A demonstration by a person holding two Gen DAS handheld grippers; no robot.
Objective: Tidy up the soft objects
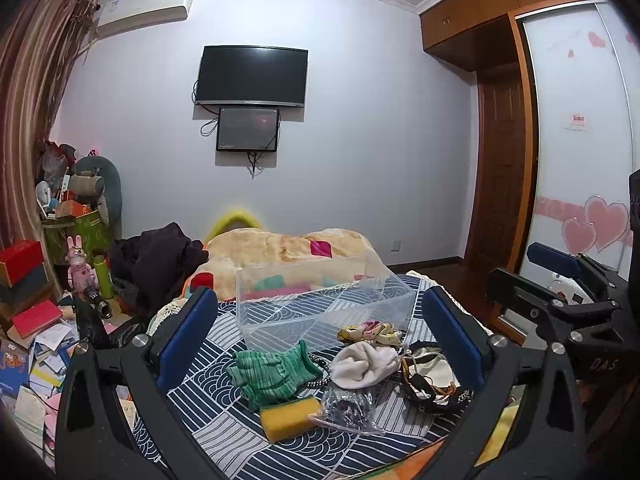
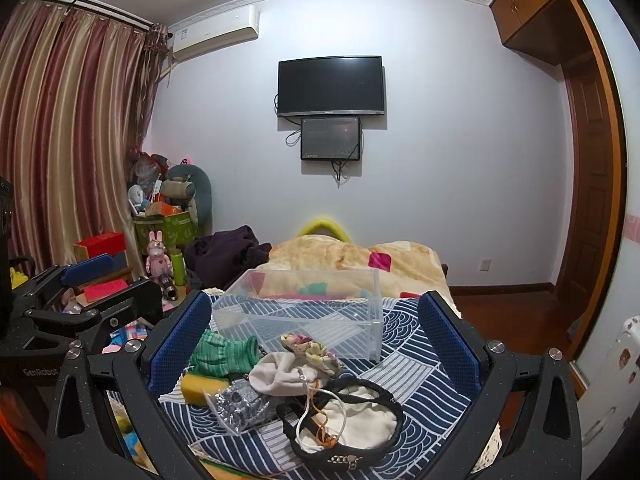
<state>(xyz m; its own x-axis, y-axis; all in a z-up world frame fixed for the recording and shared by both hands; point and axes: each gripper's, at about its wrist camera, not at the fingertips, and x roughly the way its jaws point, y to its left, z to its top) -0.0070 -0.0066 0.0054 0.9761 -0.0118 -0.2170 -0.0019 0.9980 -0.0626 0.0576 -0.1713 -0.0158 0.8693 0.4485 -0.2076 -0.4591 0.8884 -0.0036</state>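
Observation:
A clear plastic bin (image 1: 324, 304) (image 2: 308, 312) stands empty on a blue-and-white patterned cloth (image 1: 216, 392) (image 2: 420, 364). In front of it lie a green knitted piece (image 1: 272, 372) (image 2: 224, 354), a yellow sponge (image 1: 290, 418) (image 2: 198, 388), a white soft cap (image 1: 364, 364) (image 2: 284, 374), a floral scrunchie (image 1: 370, 332) (image 2: 312, 350), a clear bag (image 1: 348, 406) (image 2: 238, 406) and a cream pouch with black straps (image 1: 430, 380) (image 2: 352, 420). My left gripper (image 1: 320, 344) is open and empty above the pile. My right gripper (image 2: 316, 340) is open and empty too.
A yellow patterned blanket (image 1: 280, 252) (image 2: 360, 258) and dark clothes (image 1: 160, 256) lie behind the bin. Books and boxes (image 1: 32, 344) crowd the left floor. A wardrobe (image 1: 576, 160) stands on the right. The right gripper's body (image 1: 568, 304) shows at the left wrist view's right edge.

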